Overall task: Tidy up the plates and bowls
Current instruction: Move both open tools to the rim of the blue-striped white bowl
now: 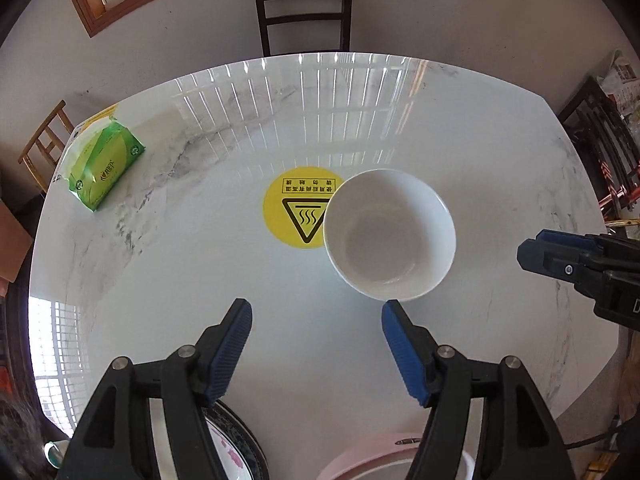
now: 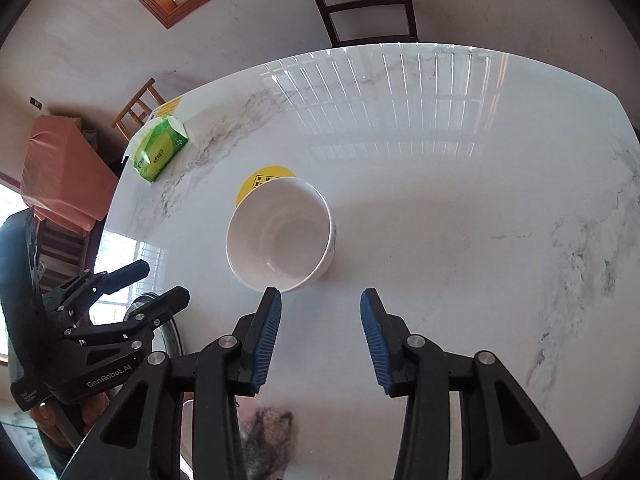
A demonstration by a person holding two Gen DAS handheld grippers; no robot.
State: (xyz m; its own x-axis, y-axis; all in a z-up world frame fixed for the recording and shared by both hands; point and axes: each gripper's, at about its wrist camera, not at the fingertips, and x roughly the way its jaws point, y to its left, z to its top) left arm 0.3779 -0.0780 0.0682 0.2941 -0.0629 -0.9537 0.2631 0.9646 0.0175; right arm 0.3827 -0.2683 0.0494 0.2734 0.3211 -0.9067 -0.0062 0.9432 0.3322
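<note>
A white bowl (image 1: 390,236) (image 2: 280,236) stands upright and empty on the marble table (image 1: 160,280) (image 2: 480,200), partly covering a yellow warning sticker (image 1: 288,208). My left gripper (image 1: 317,306) hovers just short of the bowl, jaws wide open and empty. In the right wrist view it shows at the left edge as the left gripper (image 2: 164,280). My right gripper (image 2: 321,294) is open with nothing between its blue pads; its left fingertip (image 2: 274,292) sits close to the bowl's near rim. A dark-rimmed flowered plate (image 1: 236,440) and a pink dish (image 1: 372,456) lie under the left gripper.
A green tissue pack (image 1: 106,164) (image 2: 160,152) rests at the table's far left corner. A dark chair (image 1: 304,8) (image 2: 360,0) stands behind the far edge and a wooden stool (image 1: 44,144) beyond the left. The right gripper's tip (image 1: 532,252) juts in from the right.
</note>
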